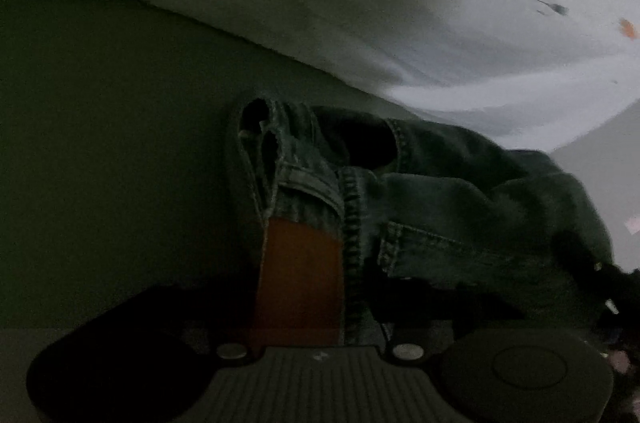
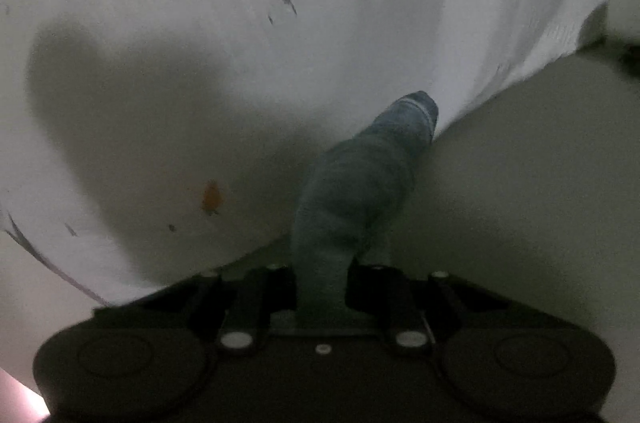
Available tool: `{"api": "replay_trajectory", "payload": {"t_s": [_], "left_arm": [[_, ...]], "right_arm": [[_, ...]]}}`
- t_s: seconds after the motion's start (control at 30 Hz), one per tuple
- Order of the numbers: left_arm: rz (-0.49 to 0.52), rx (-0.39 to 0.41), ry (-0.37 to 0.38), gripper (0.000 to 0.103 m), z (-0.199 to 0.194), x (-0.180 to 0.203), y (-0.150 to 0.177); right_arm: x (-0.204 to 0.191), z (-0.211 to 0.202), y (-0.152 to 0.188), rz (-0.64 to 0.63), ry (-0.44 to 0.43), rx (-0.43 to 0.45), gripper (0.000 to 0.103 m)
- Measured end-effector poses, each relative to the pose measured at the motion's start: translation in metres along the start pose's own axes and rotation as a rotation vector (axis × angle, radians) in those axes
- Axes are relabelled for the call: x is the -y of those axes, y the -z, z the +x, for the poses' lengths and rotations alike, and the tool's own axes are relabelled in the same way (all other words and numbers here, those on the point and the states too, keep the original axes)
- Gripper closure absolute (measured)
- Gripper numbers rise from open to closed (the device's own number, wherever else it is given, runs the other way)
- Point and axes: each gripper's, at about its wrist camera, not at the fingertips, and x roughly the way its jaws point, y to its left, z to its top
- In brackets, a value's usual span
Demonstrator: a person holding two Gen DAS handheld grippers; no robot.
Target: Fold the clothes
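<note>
A dark blue denim garment with stitched seams is bunched up in the left wrist view. My left gripper is shut on its hemmed edge; one orange finger shows, and denim covers the other. In the right wrist view my right gripper is shut on another part of the denim garment, which wraps over both fingers and hides them. A hemmed end sticks out past the tips. Both views are dim and close to the surface.
A white cloth with small dark and orange marks covers the surface under both grippers and also shows in the right wrist view. Its edge runs diagonally, with a plain grey-green surface beyond it, which also shows in the right wrist view.
</note>
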Motion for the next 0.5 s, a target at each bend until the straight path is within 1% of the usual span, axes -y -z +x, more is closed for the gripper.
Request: {"api": "replay_trajectory", "payload": {"t_s": [0.13, 0.27, 0.4, 0.5], "left_arm": [[0.073, 0.004, 0.082, 0.057, -0.006, 0.049, 0.008], [0.216, -0.008, 0.139, 0.057, 0.0, 0.123, 0.001], [0.313, -0.014, 0.208, 0.058, 0.021, 0.21, -0.023], [0.418, 0.041, 0.268, 0.058, 0.039, 0.287, -0.046]], "right_arm": [[-0.004, -0.063, -0.011, 0.005, 0.047, 0.105, 0.085], [0.012, -0.123, -0.031, 0.056, 0.068, 0.239, 0.085], [0.052, -0.179, -0.058, 0.097, 0.044, 0.42, 0.085], [0.088, -0.205, -0.088, 0.148, -0.004, 0.551, 0.085]]}}
